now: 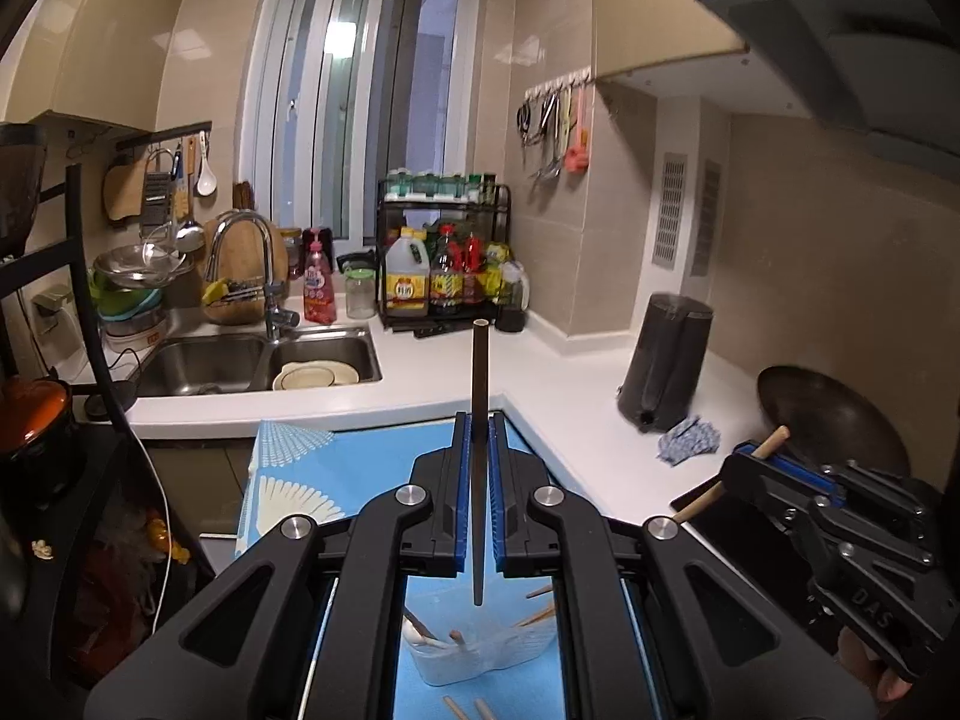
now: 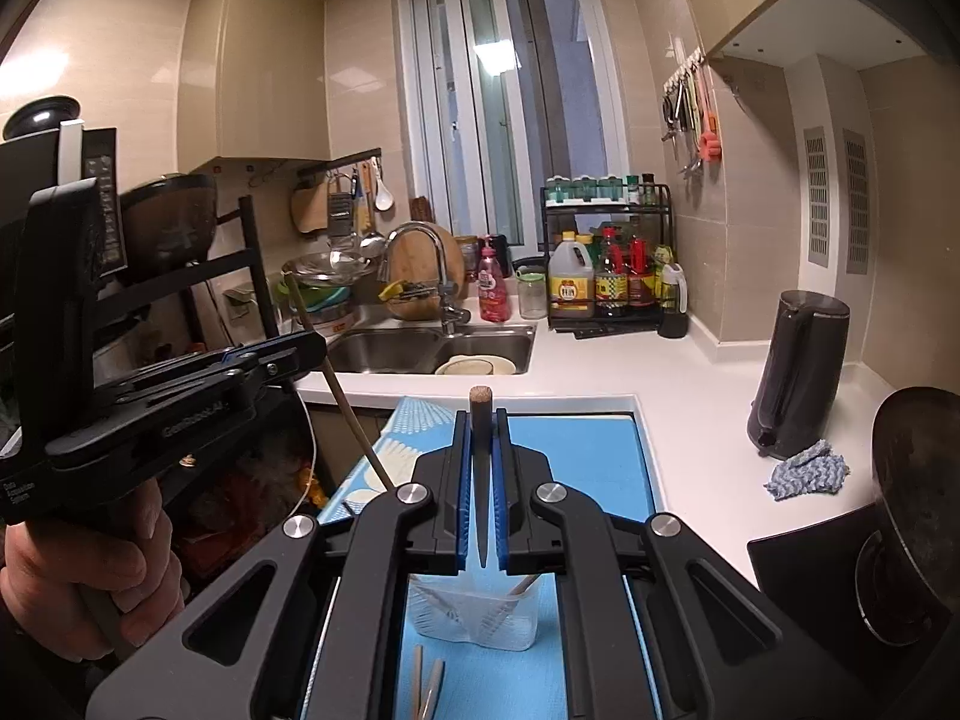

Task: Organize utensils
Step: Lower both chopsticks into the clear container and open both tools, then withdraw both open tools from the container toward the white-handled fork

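Two grippers each pinch a single chopstick above a blue mat.

From the left wrist camera, the left gripper [image 1: 480, 426] has its blue-padded fingers [image 1: 459, 480] pressed together on a dark chopstick [image 1: 479, 396]. That stick runs lengthwise between the pads, its blunt end standing out past the fingertips toward the white counter [image 1: 570, 384], its thin tip hanging over a clear plastic container [image 1: 480, 654]. The container sits on the blue mat [image 1: 360, 468] and holds several light wooden chopsticks [image 1: 540, 615] leaning against its wall. Two more stick ends lie on the mat just in front of the container. At the right edge the right gripper [image 1: 750, 456] shows from the side, closed on a light wooden chopstick [image 1: 771, 443] that crosses its tips at a slant.

From the right wrist camera, the right gripper [image 2: 481, 420] likewise has its fingers [image 2: 461, 480] nearly shut, clamping its chopstick [image 2: 480, 402] along the pads; only the round blunt end shows pale, the shaft looks dark in shadow. Below it stands the clear container [image 2: 474, 618] on the mat [image 2: 600, 462]. At left a hand [image 2: 108, 564] grips the left gripper [image 2: 306, 351], whose stick [image 2: 336, 384] passes slantwise through its closed tips.
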Available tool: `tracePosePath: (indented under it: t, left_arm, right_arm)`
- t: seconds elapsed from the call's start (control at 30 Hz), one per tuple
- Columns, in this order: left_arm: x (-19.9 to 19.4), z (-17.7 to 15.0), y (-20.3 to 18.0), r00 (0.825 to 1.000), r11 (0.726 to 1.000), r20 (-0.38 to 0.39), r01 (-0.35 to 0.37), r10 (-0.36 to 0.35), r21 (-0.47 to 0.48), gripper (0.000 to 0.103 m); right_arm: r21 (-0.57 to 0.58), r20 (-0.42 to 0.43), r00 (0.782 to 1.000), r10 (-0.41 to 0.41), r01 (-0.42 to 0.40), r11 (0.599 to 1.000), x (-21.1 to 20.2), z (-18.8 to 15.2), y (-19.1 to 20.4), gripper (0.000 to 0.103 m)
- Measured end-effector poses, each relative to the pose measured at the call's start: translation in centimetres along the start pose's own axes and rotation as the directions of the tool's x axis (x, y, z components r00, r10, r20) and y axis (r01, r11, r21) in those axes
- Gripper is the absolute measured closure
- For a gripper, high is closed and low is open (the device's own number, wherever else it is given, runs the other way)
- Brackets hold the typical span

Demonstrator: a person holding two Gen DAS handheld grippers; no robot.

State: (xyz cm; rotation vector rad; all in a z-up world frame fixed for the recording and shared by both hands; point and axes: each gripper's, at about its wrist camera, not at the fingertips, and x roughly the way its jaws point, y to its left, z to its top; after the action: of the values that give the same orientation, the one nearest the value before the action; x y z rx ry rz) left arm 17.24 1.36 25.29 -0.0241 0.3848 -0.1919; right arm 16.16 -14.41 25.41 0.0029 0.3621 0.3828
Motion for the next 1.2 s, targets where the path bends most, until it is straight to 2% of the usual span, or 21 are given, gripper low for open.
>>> tracePosePath:
  t: [0.27,0.37,0.4,0.43,0.47,0.5,0.53,0.7,0.83,0.97,1.1,1.17,1.2]
  left_arm:
    - [6.0,-4.8,1.2,0.987,0.995,-0.135,-0.074,0.083,0.065,0.097]
    - [7.0,-5.9,1.7,0.981,0.996,-0.179,-0.066,0.077,0.065,0.096]
    - [6.7,-5.9,1.8,0.981,0.998,-0.187,-0.04,0.049,0.048,0.094]
    - [6.1,-5.8,2.0,0.983,0.999,-0.181,-0.027,0.033,0.038,0.088]
    - [5.2,-5.6,2.1,0.987,0.999,-0.16,-0.022,0.027,0.036,0.083]
    - [4.3,-5.4,2.1,0.991,0.999,-0.134,-0.024,0.028,0.037,0.073]
    - [3.0,-5.1,2.2,0.994,0.999,-0.101,-0.025,0.029,0.035,0.071]
    - [-2.4,-4.9,3.2,1.0,0.999,0.003,-0.025,0.025,-0.027,0.071]
    - [-6.1,-6.9,4.0,0.998,0.996,0.043,-0.038,0.041,-0.085,0.071]
    - [-8.0,-10.6,4.0,0.997,0.992,0.035,-0.057,0.061,-0.109,0.071]
    - [-9.2,-15.6,3.8,0.997,0.989,-0.005,-0.079,0.079,-0.124,0.072]
    - [-9.1,-17.7,3.7,0.995,0.987,-0.044,-0.09,0.085,-0.133,0.075]
    - [-9.3,-18.6,3.9,0.995,0.986,-0.06,-0.088,0.081,-0.139,0.081]
  right_arm:
    - [0.005,-0.105,0.994,-0.035,0.036,0.999,5.2,-4.1,-1.0,0.096]
    - [0.007,-0.138,0.99,-0.036,0.037,0.999,5.8,-5.1,-0.9,0.088]
    - [0.009,-0.133,0.99,-0.038,0.04,0.999,5.5,-5.2,-0.9,0.08]
    - [0.009,-0.125,0.991,-0.041,0.042,0.999,5.1,-5.3,-0.9,0.077]
    - [0.006,-0.116,0.992,-0.043,0.044,0.999,4.6,-5.2,-0.9,0.075]
    - [0.004,-0.107,0.993,-0.045,0.046,0.999,4.1,-5.2,-0.8,0.074]
    - [0.005,-0.097,0.994,-0.049,0.049,0.999,3.5,-5.1,-0.8,0.073]
    - [0.02,-0.04,0.998,-0.039,0.04,0.999,-0.4,-5.1,-0.5,0.072]
    - [0.016,0.001,1.0,-0.03,0.03,0.999,-3.6,-6.3,0.3,0.072]
    - [0.018,0.018,1.0,-0.014,0.014,1.0,-6.5,-8.9,1.3,0.072]
    - [0.012,-0.013,1.0,-0.011,0.011,1.0,-7.4,-12.4,2.4,0.072]
    - [0.015,-0.041,0.999,0.005,-0.005,1.0,-7.5,-14.5,2.9,0.074]
    - [0.009,-0.056,0.998,0.008,-0.008,1.0,-7.4,-15.9,3.2,0.078]
